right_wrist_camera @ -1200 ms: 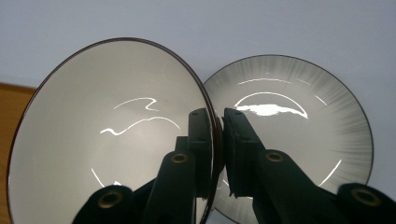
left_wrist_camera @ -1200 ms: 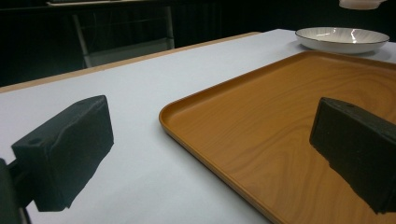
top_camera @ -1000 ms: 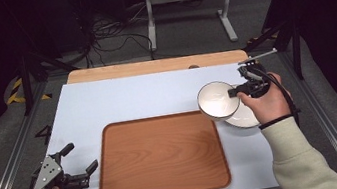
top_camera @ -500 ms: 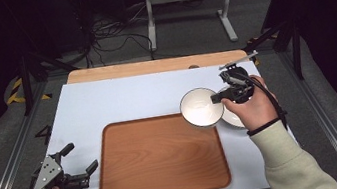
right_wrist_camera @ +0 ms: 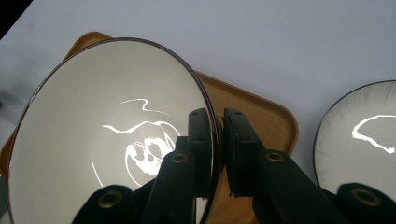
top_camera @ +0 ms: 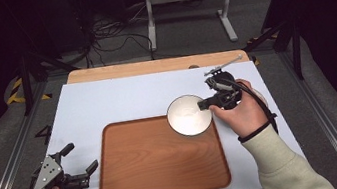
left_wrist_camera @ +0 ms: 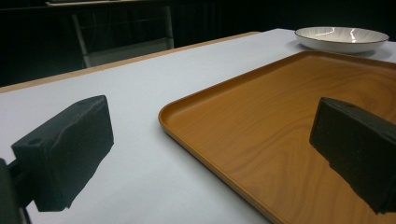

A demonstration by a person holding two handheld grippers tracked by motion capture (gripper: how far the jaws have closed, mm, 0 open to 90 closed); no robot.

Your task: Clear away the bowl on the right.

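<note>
Hanging over the tray's (top_camera: 163, 176) far right corner, bare wood below; bowl (top_camera: 189, 115) rim pinched between closed right gripper (top_camera: 206, 103) jaws; left gripper (top_camera: 79, 161) gaping wide open.

The wooden tray (top_camera: 156, 162) sits on the white tabletop (top_camera: 107, 103), toward the near edge. A second plate (left_wrist_camera: 343, 38) rests on the tabletop just beyond the tray's far right corner. Cables (top_camera: 112, 37) and a metal stand (top_camera: 188, 0) are on the floor well past the tray.

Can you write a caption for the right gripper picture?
Right hand-held gripper pinching a white round bowl's rim above the brown wooden tray.
</note>
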